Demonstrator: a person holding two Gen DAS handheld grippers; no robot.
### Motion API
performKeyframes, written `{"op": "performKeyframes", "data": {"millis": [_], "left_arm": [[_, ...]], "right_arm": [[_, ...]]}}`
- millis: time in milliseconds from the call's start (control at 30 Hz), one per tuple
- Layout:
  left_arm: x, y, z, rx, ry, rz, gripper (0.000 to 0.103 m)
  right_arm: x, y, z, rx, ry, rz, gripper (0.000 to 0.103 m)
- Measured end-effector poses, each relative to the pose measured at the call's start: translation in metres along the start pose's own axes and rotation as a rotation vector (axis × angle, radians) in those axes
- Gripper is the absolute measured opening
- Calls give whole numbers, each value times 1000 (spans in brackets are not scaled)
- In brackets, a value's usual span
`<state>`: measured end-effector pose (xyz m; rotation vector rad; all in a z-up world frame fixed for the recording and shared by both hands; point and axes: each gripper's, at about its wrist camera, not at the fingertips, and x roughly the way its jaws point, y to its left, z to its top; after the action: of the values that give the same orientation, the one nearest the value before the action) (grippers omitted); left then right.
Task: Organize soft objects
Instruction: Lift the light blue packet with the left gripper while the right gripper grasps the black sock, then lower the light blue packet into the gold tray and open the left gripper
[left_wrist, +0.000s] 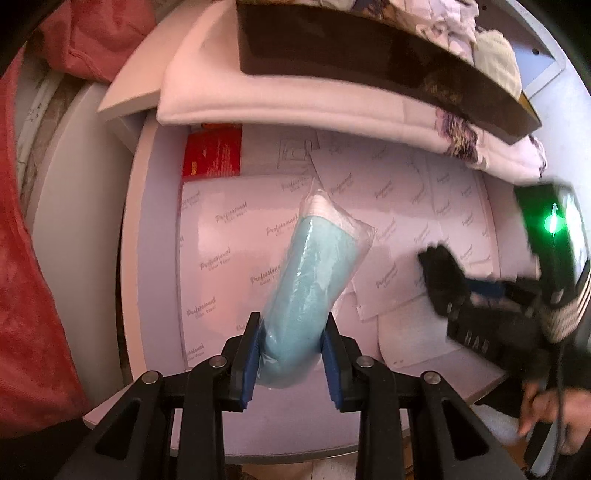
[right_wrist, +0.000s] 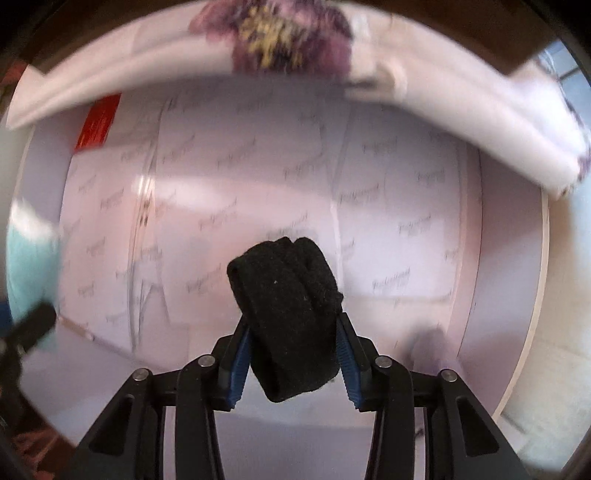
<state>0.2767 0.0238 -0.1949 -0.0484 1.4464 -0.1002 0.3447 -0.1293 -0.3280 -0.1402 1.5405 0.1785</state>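
Note:
My left gripper (left_wrist: 291, 343) is shut on a light blue rolled cloth in a clear plastic bag (left_wrist: 310, 280) and holds it over the round white table (left_wrist: 155, 258). My right gripper (right_wrist: 293, 354) is shut on a black rolled cloth (right_wrist: 288, 310) above the same table. In the left wrist view the right gripper (left_wrist: 480, 295) shows at the right edge with the black cloth (left_wrist: 441, 269) in it. The blue cloth shows blurred at the left edge of the right wrist view (right_wrist: 29, 258).
Printed paper sheets (left_wrist: 236, 229) and a red card (left_wrist: 212, 155) cover the table. A folded white floral cloth (left_wrist: 295, 99) lies at the back under a dark tray (left_wrist: 369, 59). A red blanket (left_wrist: 29, 295) hangs at the left.

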Motion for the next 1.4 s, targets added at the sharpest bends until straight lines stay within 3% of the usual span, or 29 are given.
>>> {"op": "performKeyframes", "data": {"millis": [300, 400, 600, 733, 1067, 1400], "left_arm": [[-12, 2, 5, -28, -56, -14, 30], [-17, 1, 6, -34, -80, -27, 30], [-40, 1, 10, -61, -168, -86, 30], [-61, 0, 21, -80, -240, -124, 30], [-108, -11, 75, -123, -386, -171, 30], [-117, -28, 146, -187, -442, -233, 30]], "right_arm": [[-1, 23, -27, -27, 1, -36, 42], [-4, 7, -28, -25, -4, -33, 42], [-5, -12, -31, -19, -9, -29, 44], [0, 0, -35, -70, -17, -71, 47], [6, 7, -39, -103, -34, -92, 46], [11, 7, -41, -105, -32, -92, 46]]}}
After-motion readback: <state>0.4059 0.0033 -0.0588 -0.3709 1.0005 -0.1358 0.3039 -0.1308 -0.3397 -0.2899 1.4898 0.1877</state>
